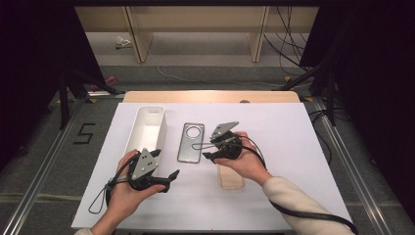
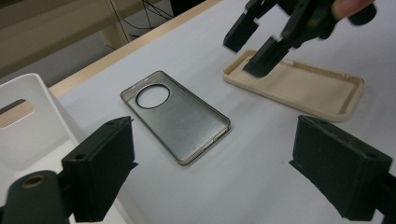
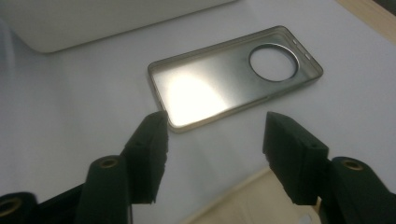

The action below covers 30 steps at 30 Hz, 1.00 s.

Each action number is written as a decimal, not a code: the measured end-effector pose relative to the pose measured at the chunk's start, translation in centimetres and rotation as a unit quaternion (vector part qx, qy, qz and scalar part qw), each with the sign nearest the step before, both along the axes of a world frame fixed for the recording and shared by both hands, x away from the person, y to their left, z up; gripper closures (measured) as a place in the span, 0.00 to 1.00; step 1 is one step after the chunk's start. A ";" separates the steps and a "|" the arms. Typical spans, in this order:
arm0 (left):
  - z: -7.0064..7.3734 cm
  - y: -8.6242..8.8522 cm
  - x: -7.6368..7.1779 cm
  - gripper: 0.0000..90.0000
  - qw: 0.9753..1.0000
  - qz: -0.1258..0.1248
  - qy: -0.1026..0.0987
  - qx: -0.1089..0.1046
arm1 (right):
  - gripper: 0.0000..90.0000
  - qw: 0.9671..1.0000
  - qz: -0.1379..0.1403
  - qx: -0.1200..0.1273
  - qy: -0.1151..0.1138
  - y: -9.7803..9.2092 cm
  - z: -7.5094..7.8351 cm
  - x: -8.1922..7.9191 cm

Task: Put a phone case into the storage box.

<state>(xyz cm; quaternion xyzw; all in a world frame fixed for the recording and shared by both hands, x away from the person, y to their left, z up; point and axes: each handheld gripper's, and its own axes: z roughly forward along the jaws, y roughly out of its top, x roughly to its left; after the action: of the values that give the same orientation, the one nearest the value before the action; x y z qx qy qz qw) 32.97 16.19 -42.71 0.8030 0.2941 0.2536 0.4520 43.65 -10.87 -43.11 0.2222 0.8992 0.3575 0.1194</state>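
A smoky grey phone case with a round camera hole lies inside-up in the middle of the white sheet. A beige phone case lies to its right, partly under the right hand. My right gripper hovers open between the two cases, its jaws pointing at the grey case's near end with the beige case just below them. My left gripper is open near the front left, empty, and faces the grey case and the beige case. The right gripper hangs over the beige case's end.
A long white tray stands left of the grey case, its wall close to my left gripper. The white sheet covers a wooden table whose far edge shows. Shelves and cables lie beyond the table.
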 end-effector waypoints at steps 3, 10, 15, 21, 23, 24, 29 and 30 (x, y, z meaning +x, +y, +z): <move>0.0 -0.3 0.4 0.14 1.000 -0.005 0.009 0.005 | 0.40 1.000 -0.004 0.015 -0.008 -1.9 0.5 -1.0; 0.4 -1.2 1.5 0.14 0.999 -0.015 0.021 0.020 | 0.30 0.998 -0.026 0.047 -0.019 -6.3 1.3 -2.4; 1.2 -2.4 2.6 0.15 0.998 -0.027 0.020 0.051 | 0.26 0.997 -0.042 0.057 -0.026 -8.9 1.7 -3.3; 2.1 -4.1 4.4 0.17 0.995 -0.044 0.027 0.079 | 0.24 0.996 -0.057 0.062 -0.029 -11.0 1.6 -4.3; 2.1 -4.7 5.0 0.17 0.994 -0.052 0.032 0.095 | 0.24 0.996 -0.059 0.061 -0.026 -11.5 1.5 -4.5; 2.1 -5.0 5.3 0.17 0.993 -0.055 0.035 0.101 | 0.24 0.996 -0.060 0.062 -0.028 -11.7 1.5 -4.6; 2.0 -6.3 6.6 0.20 0.985 -0.073 0.048 0.147 | 0.23 0.996 -0.061 0.064 -0.027 -12.2 1.5 -5.0; 2.0 -6.5 6.9 0.21 0.983 -0.078 0.050 0.159 | 0.23 0.996 -0.060 0.065 -0.026 -12.3 1.5 -5.0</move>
<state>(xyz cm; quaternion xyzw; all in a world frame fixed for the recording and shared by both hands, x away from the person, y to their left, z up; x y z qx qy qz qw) 39.87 9.65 -40.69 0.8968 0.2088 0.2203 0.3219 38.61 -23.15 -41.57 0.2739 0.8557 0.4128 0.1496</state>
